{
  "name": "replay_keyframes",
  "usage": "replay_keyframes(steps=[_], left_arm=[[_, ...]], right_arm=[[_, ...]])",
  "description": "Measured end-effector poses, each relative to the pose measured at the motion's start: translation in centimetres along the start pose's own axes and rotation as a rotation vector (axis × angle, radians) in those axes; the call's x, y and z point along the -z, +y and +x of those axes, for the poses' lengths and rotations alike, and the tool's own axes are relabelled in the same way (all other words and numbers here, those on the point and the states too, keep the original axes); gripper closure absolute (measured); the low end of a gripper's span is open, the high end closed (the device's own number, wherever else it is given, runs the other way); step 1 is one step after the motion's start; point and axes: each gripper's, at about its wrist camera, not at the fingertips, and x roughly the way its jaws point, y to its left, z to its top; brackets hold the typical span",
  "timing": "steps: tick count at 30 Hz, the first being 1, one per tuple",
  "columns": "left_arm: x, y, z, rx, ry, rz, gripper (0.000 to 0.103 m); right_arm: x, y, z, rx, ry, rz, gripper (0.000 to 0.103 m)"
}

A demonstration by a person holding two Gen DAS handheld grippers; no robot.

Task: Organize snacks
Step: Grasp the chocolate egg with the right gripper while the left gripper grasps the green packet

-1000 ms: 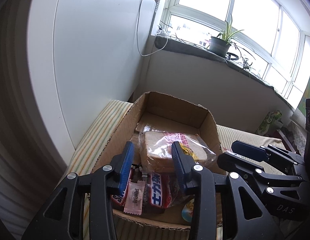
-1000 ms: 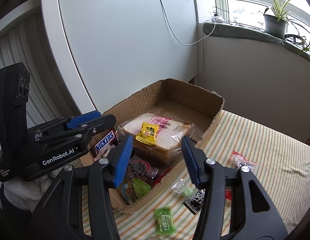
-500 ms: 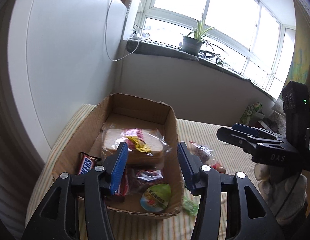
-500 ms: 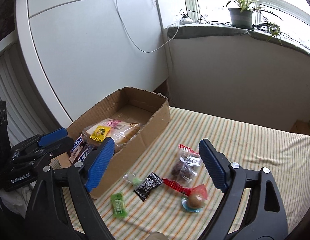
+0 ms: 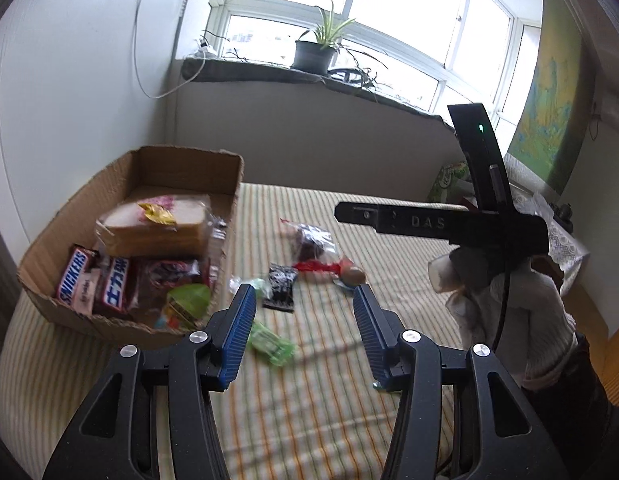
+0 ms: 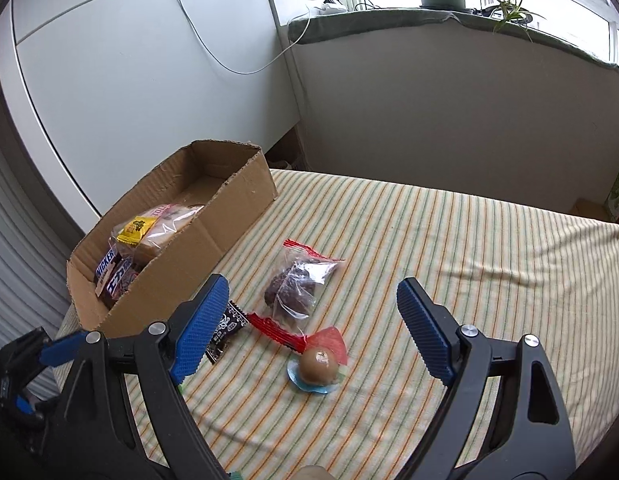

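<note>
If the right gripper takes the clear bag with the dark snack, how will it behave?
The clear bag looks thin and crinkled, so it probably flops and its film may slip between the pads. Its dark contents bunch at one end, so it likely hangs unevenly. It seems light.

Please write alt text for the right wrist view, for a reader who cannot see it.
The open right gripper hovers over loose snacks on a striped tablecloth: a round brown candy, a clear bag of dark pieces. A cardboard box of snacks sits left.

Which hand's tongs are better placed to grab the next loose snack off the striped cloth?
Probably right: the right tongs are open, framing the brown ball-shaped snack. The left tongs, also open, frame several wrappers.
</note>
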Motion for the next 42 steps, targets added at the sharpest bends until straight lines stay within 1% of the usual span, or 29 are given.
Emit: replay_keyframes(steps=[2, 4, 6, 13, 15, 17, 22, 26, 27, 29, 32, 33, 36, 37, 39, 40, 41, 42], left_arm=[[0.8, -0.3, 1.0, 0.000, 0.040, 0.007, 0.053], [1.4, -0.2, 2.0, -0.021, 0.074, 0.002, 0.053], [1.6, -0.1, 2.8, -0.028, 0.095, -0.009, 0.053], [2.6, 0.0, 3.7, -0.084, 0.129, -0.003, 0.053], [2.9, 0.0, 4.1, -0.089, 0.154, -0.007, 0.053], [3.0, 0.3, 4.7, -0.092, 0.176, -0.017, 0.053], [2.3, 0.8, 5.3, -0.081, 0.187, -0.046, 0.053], [1.7, 0.5, 6.4, -0.089, 0.212, -0.008, 0.053], [1.7, 0.3, 6.6, -0.091, 0.218, 0.007, 0.053], [1.8, 0.0, 6.9, -0.100, 0.220, 0.033, 0.053], [2.1, -0.3, 7.1, -0.105, 0.221, 0.055, 0.054], [2.2, -0.4, 7.2, -0.109, 0.220, 0.064, 0.056], [2.4, -0.4, 7.4, -0.115, 0.219, 0.070, 0.061], [2.4, -0.4, 7.4, -0.117, 0.217, 0.068, 0.065], [2.5, -0.4, 7.4, -0.121, 0.214, 0.065, 0.068], [2.5, -0.3, 7.5, -0.123, 0.211, 0.066, 0.070], [2.4, -0.3, 7.3, -0.124, 0.209, 0.069, 0.071], [2.5, -0.3, 7.3, -0.125, 0.208, 0.072, 0.071]], right_arm=[[0.2, -0.2, -0.1, 0.003, 0.003, 0.002, 0.014], [0.4, -0.4, -0.1, 0.006, 0.005, -0.002, 0.014], [0.5, -0.3, -0.1, 0.016, 0.006, -0.009, 0.014], [1.7, 0.2, 1.3, 0.015, 0.068, -0.042, 0.015], [2.1, 0.3, 1.7, 0.017, 0.084, -0.047, 0.016], [2.4, 0.5, 2.1, 0.009, 0.100, -0.050, 0.024], [2.9, 0.5, 2.4, 0.012, 0.116, -0.050, 0.024], [3.4, 0.4, 2.8, 0.019, 0.133, -0.054, 0.025], [3.5, 0.3, 2.9, 0.018, 0.137, -0.055, 0.026], [3.7, 0.3, 3.1, 0.021, 0.146, -0.062, 0.033], [4.0, 0.4, 3.3, 0.024, 0.157, -0.072, 0.036], [4.1, 0.5, 3.4, 0.027, 0.159, -0.077, 0.037], [4.3, 1.1, 3.6, 0.046, 0.164, -0.096, 0.046], [4.4, 1.1, 3.7, 0.053, 0.167, -0.101, 0.052], [4.5, 1.3, 3.8, 0.067, 0.168, -0.111, 0.056], [4.5, 1.4, 3.8, 0.069, 0.169, -0.115, 0.062], [4.5, 1.5, 3.8, 0.069, 0.169, -0.120, 0.068], [4.5, 1.6, 3.8, 0.074, 0.168, -0.125, 0.068]])
